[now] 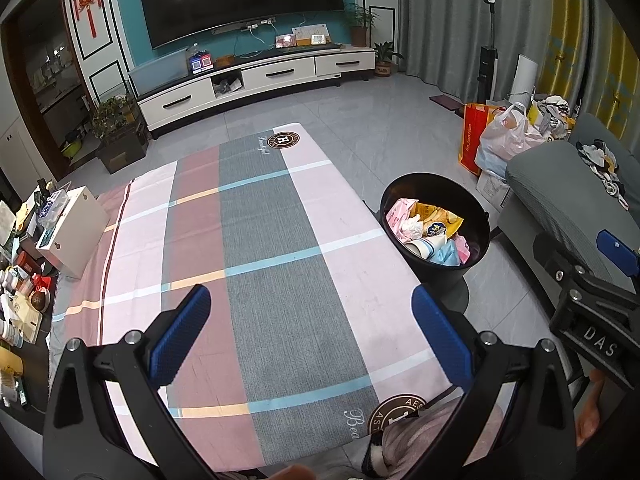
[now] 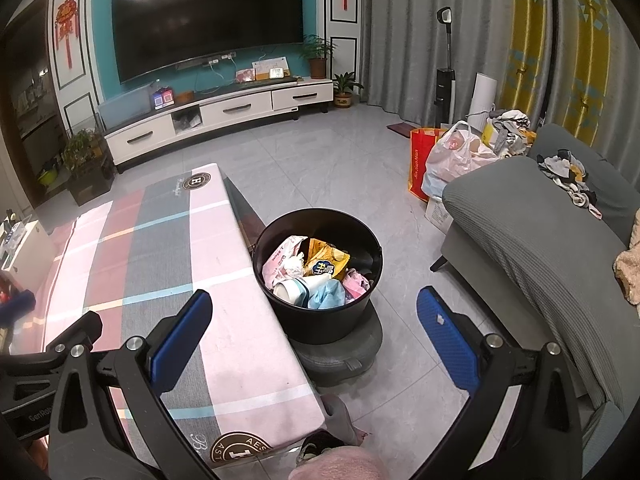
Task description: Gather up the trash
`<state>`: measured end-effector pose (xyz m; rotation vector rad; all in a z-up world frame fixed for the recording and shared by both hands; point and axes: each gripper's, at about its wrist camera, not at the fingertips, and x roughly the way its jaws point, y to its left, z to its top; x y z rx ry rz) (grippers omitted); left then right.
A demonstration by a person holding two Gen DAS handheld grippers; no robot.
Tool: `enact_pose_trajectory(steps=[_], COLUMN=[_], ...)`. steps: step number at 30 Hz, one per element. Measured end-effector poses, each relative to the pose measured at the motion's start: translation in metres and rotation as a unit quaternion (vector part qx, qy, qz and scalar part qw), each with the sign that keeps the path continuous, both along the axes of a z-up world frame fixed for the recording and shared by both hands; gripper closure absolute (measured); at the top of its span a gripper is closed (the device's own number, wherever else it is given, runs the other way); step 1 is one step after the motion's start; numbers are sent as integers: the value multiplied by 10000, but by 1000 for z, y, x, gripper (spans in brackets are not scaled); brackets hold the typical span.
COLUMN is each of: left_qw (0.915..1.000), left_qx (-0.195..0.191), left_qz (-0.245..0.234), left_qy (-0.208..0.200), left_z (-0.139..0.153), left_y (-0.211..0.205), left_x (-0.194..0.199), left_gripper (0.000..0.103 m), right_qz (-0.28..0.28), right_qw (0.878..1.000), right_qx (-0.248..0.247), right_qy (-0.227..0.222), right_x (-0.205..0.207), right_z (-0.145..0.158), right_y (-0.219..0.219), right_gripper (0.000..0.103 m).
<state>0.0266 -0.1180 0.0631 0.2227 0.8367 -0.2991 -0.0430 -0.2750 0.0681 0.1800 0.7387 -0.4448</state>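
Right of the desk (image 1: 280, 240), on the floor, stands the black bin (image 2: 320, 312) holding the trash (image 2: 316, 272). Both my left claw (image 1: 312, 336) and right claw (image 2: 316, 340) hang spread apart, empty.

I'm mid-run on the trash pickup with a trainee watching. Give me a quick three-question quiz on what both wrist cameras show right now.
1. True or false: the left gripper is holding a piece of trash.
2. Where does the black bin stand relative to the table with the plaid cloth?
A. on the table
B. on the floor past the table's right edge
C. on the sofa
3. Fill in: the bin holds crumpled ____ and wrappers.

Key
1. False; both the left gripper and the right gripper are open and empty.
2. B, on a low grey base.
3. Paper; a yellow wrapper lies on top.
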Motion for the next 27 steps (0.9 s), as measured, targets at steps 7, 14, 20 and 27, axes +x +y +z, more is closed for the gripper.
enact_pose_trajectory(steps=[7, 14, 20, 27], left_qw=[10000, 10000, 10000, 10000], left_qx=[-4, 8, 11, 6], left_qz=[23, 0, 6, 27], left_qy=[3, 26, 23, 15], left_z=[-2, -3, -3, -3], left_y=[0, -1, -1, -1], left_x=[1, 2, 2, 2], left_gripper=[3, 3, 3, 3], right_qz=[1, 3, -5, 2], right_qw=[10000, 10000, 10000, 10000], right_qx=[4, 11, 13, 7], right_qy=[1, 4, 26, 29], right_x=[0, 0, 1, 1], right_z=[0, -3, -6, -7], right_y=[0, -1, -2, -3], right_gripper=[3, 3, 3, 3])
